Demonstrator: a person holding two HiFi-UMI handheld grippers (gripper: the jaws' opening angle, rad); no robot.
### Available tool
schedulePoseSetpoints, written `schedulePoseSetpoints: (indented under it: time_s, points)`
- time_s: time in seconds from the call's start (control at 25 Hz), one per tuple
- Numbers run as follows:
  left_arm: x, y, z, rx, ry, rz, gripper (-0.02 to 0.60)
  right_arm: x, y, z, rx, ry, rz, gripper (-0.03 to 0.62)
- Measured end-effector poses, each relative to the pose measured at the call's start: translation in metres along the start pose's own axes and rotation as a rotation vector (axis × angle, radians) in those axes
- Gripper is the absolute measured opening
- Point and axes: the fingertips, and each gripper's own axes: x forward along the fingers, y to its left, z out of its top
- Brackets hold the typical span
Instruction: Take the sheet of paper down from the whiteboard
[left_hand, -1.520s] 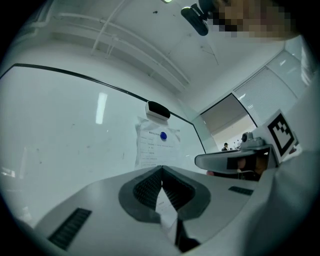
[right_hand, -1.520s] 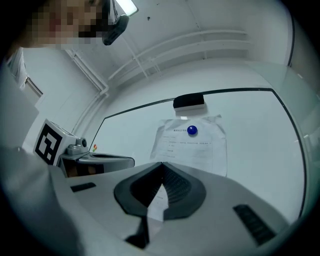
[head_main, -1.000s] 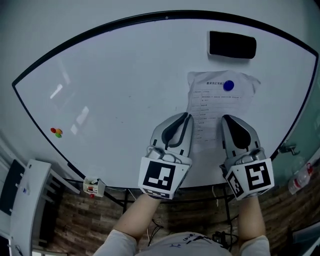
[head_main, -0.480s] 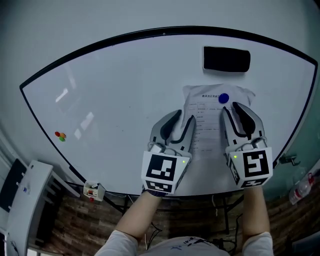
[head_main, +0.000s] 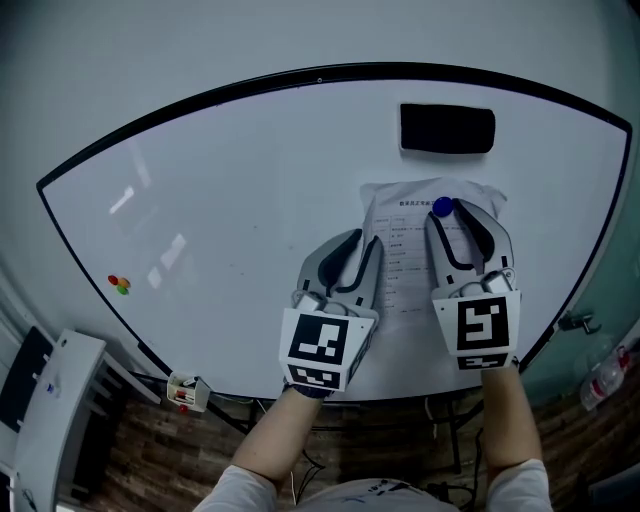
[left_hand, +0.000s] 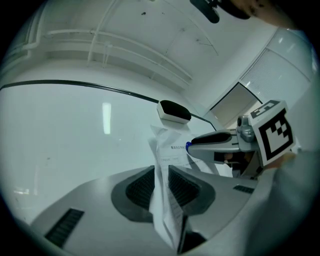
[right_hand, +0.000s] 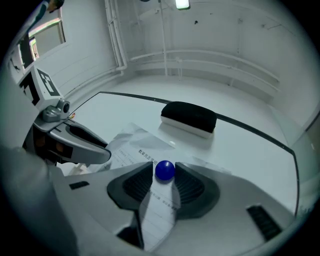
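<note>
A printed sheet of paper (head_main: 405, 262) hangs on the whiteboard (head_main: 220, 200), pinned near its top by a round blue magnet (head_main: 443, 207). My right gripper (head_main: 451, 212) has its jaws opening, and the magnet (right_hand: 165, 170) sits between their tips. My left gripper (head_main: 366, 241) is at the sheet's left edge with its jaws closing. That edge of the paper (left_hand: 161, 145) stands bent up off the board, crumpled in the gap between the pads. A black eraser (head_main: 447, 128) is stuck just above the sheet.
Small coloured magnets (head_main: 120, 285) sit at the board's lower left. Below the board's edge are a small marker box (head_main: 186, 388) and a white rack (head_main: 50, 420) at the left, and a plastic bottle (head_main: 606, 372) at the right.
Both grippers have moved up the board and their jaws have come apart. The right one rolled upright and now brackets the magnet. The left one now straddles the paper's left edge.
</note>
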Motion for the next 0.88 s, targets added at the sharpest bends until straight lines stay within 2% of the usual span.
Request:
schedulePoseSetpoints:
  time_s: [0.24,0.4,0.56,0.88]
  points:
    - [0.004,-0.003,0.002,0.043,0.003,-0.008,0.095,0.006,0.000,0.000,-0.041,0.010,-0.028,0.129]
    - [0.005,0.001,0.005,0.052,0.006,0.013,0.029,0.009,0.000,0.000,-0.039,0.014,-0.034,0.129]
    - [0.004,-0.001,0.002,0.045,0.006,0.010,0.014,0.007,0.001,-0.001,-0.023,0.010,-0.028,0.129]
    - [0.000,-0.003,0.010,0.000,0.000,0.003,0.014,-0.003,-0.010,0.000,0.138,-0.018,0.063,0.129]
